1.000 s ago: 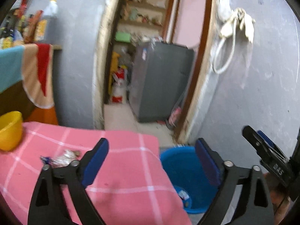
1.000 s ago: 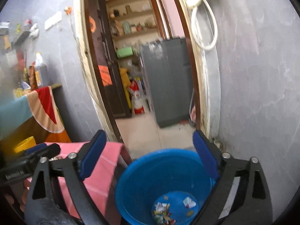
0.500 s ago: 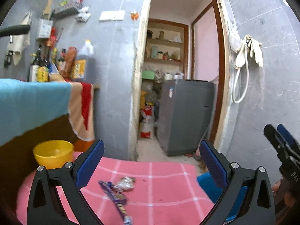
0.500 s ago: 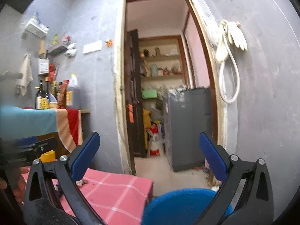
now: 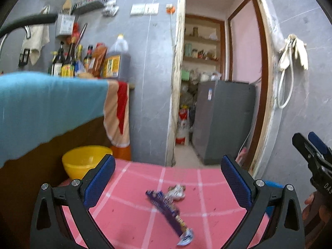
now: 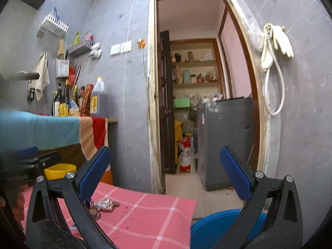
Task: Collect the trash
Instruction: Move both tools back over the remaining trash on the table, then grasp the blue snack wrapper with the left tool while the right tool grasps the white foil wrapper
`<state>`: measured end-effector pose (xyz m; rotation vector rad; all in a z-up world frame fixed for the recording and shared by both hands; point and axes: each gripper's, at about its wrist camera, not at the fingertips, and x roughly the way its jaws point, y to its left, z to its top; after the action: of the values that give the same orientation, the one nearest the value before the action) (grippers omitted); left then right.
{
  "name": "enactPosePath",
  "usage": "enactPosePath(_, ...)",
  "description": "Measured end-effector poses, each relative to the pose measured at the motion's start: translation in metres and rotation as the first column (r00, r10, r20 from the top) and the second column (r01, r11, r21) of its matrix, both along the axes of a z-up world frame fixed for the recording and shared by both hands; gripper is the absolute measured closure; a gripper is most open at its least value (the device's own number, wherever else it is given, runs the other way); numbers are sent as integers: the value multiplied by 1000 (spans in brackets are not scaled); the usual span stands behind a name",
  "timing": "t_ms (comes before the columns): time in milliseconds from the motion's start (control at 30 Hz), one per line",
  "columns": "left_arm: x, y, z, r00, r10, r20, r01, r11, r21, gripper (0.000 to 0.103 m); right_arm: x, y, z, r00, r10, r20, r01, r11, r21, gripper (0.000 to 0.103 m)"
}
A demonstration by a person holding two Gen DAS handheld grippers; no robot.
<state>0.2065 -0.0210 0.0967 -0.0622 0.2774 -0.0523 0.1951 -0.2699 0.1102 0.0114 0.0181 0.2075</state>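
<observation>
Pink-checked table fills the foreground, blue bin just off its right edge. Left tool hangs over the cloth, spread wide and empty; right tool likewise spread, holding nothing. Between the left tool's jaws lies a purple wrapper, a crumpled scrap touching it. Looks like the approach step: drop, straddle the wrapper, squeeze, carry to the bin.

We see a yellow bowl at nine o'clock, bottles at eleven, a grey fridge at two.
</observation>
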Motion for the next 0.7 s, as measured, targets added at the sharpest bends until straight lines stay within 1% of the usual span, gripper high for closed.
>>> enactPosePath(33, 3, 2, -4, 1000, -1, -22, 1, 1000, -3, 3, 4, 3, -2, 1000, 5, -19, -5, 1000, -7, 0)
enactPosePath(100, 11, 7, -14, 997, -9, -83, 8, 1000, -15, 3, 19, 10, -7, 994, 47, -98, -49, 999, -22, 0)
enactPosePath(133, 15, 9, -18, 994, -13, -109, 11, 1000, -22, 3, 23, 12, -10, 990, 62, -125, -65, 998, -23, 0)
enactPosePath(233, 26, 15, -30, 981, -26, -192, 17, 999, -49, 3, 36, 20, -19, 978, 73, -197, -82, 996, -40, 0)
enactPosePath(300, 34, 16, -37, 969, -36, -246, 21, 998, -61, 3, 45, 25, -24, 970, 71, -234, -86, 995, -58, 0)
enactPosePath(400, 45, 15, -49, 944, -35, -329, 16, 998, -62, 4, 56, 29, -33, 957, 52, -286, -76, 995, -71, 0)
enactPosePath(467, 50, 14, -56, 930, -35, -366, 12, 998, -66, 8, 64, 28, -40, 943, 51, -329, -76, 995, -62, 0)
enactPosePath(500, 53, 14, -59, 922, -40, -385, 14, 997, -69, 13, 68, 27, -43, 936, 55, -349, -78, 995, -54, 0)
enactPosePath(533, 55, 13, -62, 914, -43, -403, 16, 997, -71, 21, 69, 26, -45, 931, 57, -360, -80, 996, -49, 0)
enactPosePath(567, 58, 13, -65, 904, -45, -425, 16, 997, -70, 26, 73, 25, -47, 925, 59, -376, -81, 996, -41, 0)
enactPosePath(600, 60, 13, -68, 894, -55, -445, 21, 997, -79, 37, 78, 24, -50, 916, 63, -396, -82, 996, -31, 0)
enactPosePath(633, 63, 14, -71, 884, -72, -461, 31, 995, -96, 45, 82, 23, -52, 909, 65, -412, -83, 996, -25, 0)
enactPosePath(667, 65, 14, -73, 877, -81, -474, 34, 994, -107, 48, 87, 22, -55, 899, 68, -432, -84, 996, -18, 0)
enactPosePath(700, 68, 16, -75, 869, -86, -488, 33, 993, -116, 54, 91, 21, -57, 889, 74, -452, -88, 996, -11, 0)
